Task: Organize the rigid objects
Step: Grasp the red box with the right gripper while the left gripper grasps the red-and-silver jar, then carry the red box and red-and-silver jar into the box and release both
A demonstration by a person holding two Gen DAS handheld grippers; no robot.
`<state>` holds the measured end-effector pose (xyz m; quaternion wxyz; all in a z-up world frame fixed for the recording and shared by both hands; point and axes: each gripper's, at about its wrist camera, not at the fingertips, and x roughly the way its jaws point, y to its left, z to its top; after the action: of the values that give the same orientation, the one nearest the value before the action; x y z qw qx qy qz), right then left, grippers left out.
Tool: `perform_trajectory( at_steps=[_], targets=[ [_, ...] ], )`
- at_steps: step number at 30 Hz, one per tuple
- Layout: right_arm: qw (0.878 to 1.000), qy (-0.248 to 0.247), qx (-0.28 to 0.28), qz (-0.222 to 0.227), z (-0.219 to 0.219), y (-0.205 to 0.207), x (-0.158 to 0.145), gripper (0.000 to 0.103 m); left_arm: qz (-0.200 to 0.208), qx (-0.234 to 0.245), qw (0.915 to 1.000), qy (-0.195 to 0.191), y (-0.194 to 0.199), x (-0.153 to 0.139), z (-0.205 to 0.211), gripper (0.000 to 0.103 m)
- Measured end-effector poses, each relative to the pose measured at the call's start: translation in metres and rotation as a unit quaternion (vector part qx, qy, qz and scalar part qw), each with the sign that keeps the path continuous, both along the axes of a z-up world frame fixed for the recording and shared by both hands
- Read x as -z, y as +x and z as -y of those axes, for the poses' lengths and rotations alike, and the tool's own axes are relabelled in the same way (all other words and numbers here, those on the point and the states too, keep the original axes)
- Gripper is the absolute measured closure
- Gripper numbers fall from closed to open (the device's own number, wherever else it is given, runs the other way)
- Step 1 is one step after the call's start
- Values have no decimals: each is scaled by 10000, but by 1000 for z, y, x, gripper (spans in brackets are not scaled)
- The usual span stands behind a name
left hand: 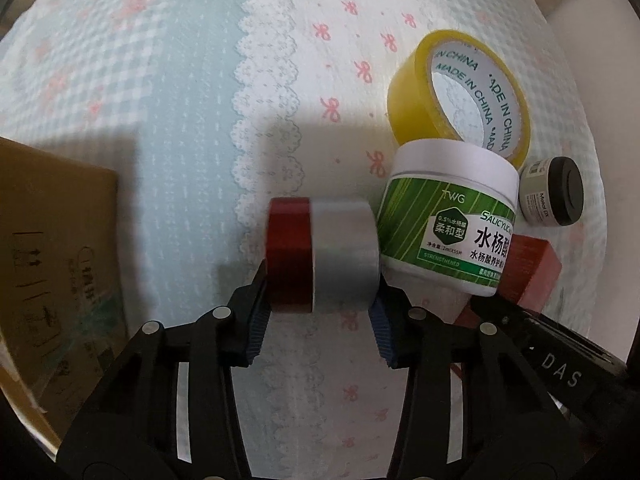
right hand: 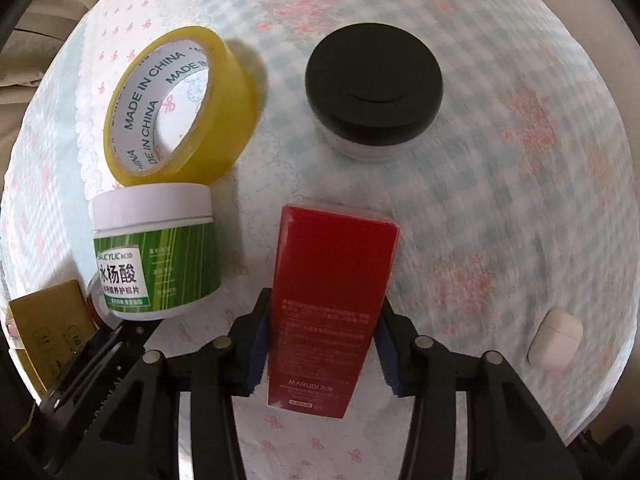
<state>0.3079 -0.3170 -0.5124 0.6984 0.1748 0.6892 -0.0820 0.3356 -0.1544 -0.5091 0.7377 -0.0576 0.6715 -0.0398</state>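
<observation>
Box [right hand: 332,304] between right gripper [right hand: 322,344] pads

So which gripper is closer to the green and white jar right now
Left. The left gripper, shut on the red and silver roll, sits right beside the green and white jar. The right gripper grips the red box, farther off.

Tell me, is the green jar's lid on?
On. The green jar wears its white lid on top.

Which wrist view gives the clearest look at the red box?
The right wrist view: the red box fills the middle, printed face up, clamped by the right gripper. The left wrist view shows only a corner of it behind the green-labelled jar.
</observation>
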Motion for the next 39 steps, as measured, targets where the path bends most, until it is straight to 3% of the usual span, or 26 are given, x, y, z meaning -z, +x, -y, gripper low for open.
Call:
perform_trajectory(
  at_steps=[8,13,20,28,33,39],
  targets=[
    [9998,-37,-108,134,5,-20,-16,62,70,-39,10000,-33,-7,-18,-19,64],
    [9996,14,3,285,11,-38,-38,62,271,-47,9996,-65,-27,-48,-32,65],
    [9975,144,52,684,34,-79,-84,62,727,-84,9972,-144,-56,-109,-47,65],
    [9921,201,-90,1235,36,-121,-158,62,1368,-158,9901,-265,-92,-194,-51,65],
    [9900,270,-160,1376,39,-140,-203,62,1700,-432,9836,-421,-124,-249,-82,65],
    [9856,395,-439,1583,20,-155,-229,62,1921,-726,9773,-524,-154,-296,-129,65]
  ],
)
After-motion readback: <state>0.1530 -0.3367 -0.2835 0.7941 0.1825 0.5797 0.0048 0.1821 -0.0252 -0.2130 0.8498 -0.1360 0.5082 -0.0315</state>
